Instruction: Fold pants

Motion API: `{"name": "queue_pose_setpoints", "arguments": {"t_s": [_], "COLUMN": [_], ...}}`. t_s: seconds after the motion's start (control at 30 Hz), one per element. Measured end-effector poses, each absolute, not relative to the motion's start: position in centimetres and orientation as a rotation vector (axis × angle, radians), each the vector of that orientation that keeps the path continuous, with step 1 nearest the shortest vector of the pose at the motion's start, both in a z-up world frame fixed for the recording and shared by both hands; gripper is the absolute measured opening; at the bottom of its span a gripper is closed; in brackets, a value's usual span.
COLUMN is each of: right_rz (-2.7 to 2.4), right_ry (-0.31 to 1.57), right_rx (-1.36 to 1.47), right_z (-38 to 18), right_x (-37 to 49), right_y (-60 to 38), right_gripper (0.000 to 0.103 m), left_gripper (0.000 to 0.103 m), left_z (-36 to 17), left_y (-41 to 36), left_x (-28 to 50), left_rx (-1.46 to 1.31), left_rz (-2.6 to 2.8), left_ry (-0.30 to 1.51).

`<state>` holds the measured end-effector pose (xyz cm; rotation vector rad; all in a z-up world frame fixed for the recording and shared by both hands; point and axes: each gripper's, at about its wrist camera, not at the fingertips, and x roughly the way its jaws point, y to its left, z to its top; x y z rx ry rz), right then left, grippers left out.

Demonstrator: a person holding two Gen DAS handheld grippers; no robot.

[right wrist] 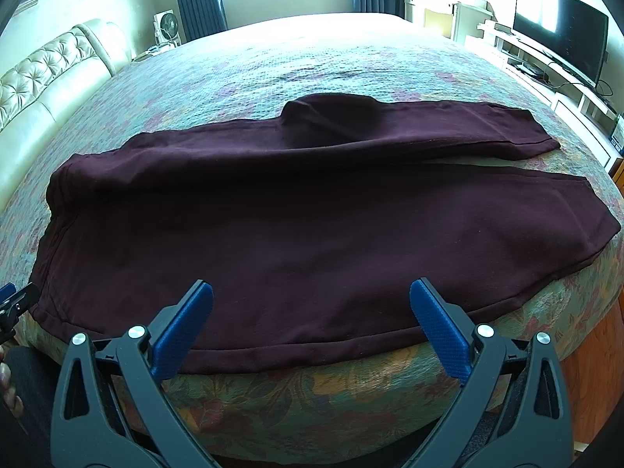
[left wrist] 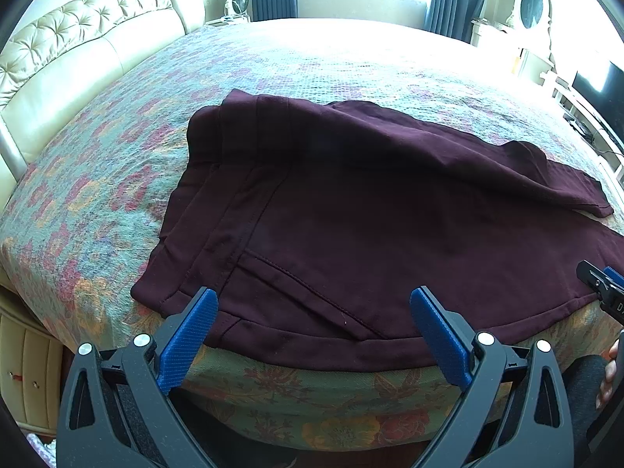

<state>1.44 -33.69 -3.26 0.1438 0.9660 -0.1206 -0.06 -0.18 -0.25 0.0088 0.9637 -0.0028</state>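
Dark maroon pants (left wrist: 351, 210) lie spread on the bed near its front edge, waistband to the left, both legs running right. In the right wrist view the pants (right wrist: 312, 226) show both legs side by side, the far leg bunched up in the middle. My left gripper (left wrist: 314, 308) is open and empty, just above the waistband and pocket at the front edge. My right gripper (right wrist: 312, 304) is open and empty over the near leg's front seam. Each gripper's tip shows at the edge of the other's view.
The bed has a floral quilt (left wrist: 117, 179) and a tufted cream headboard (left wrist: 78, 39) at left. A TV (right wrist: 557, 27) on a white stand and a dresser with a mirror (left wrist: 530, 7) stand at right. A window with blue curtains is at the far end.
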Motion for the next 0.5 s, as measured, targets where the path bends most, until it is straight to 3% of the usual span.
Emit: {"name": "queue_pose_setpoints", "arguments": {"t_s": [0.5], "right_rz": [-0.114], "right_ry": [0.973], "right_rx": [0.141], "right_z": [-3.56], "right_x": [1.32], "right_y": [-33.71], "right_gripper": [0.101], "left_gripper": [0.099], "left_z": [-0.54], "left_y": [-0.16], "left_x": [-0.07], "left_rx": [0.016], "left_rz": [0.002], "left_ry": [0.95]}}
